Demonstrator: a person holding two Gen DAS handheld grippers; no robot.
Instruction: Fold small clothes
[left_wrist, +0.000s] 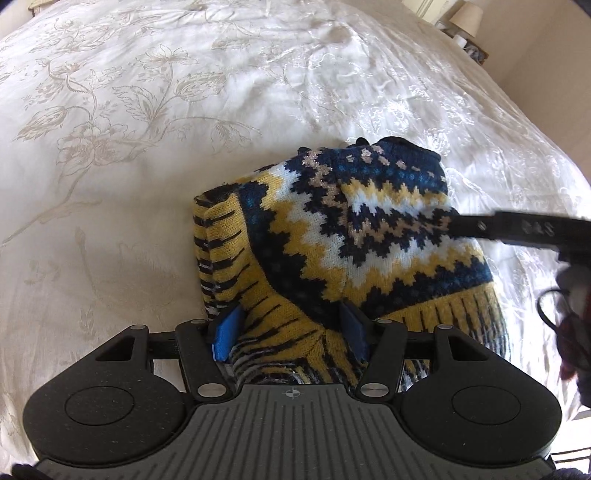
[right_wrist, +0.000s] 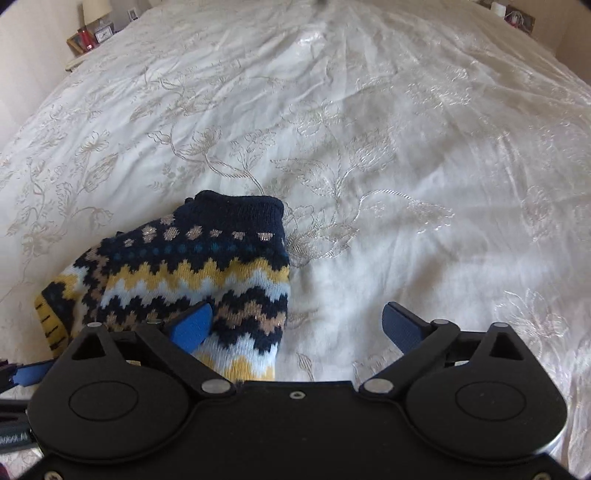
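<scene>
A small knitted sweater in navy, yellow and white zigzags lies bunched and partly folded on the white bedspread. My left gripper has its blue pads on either side of the sweater's yellow striped hem, gripping it. In the right wrist view the sweater lies at the lower left. My right gripper is open, its left finger resting over the sweater's edge and its right finger over bare bedspread. The right gripper's finger also shows in the left wrist view, over the sweater's right side.
The embroidered white bedspread spreads all around. A nightstand with a lamp and small items stands at the far left in the right wrist view; another lamp shows at the far right in the left wrist view.
</scene>
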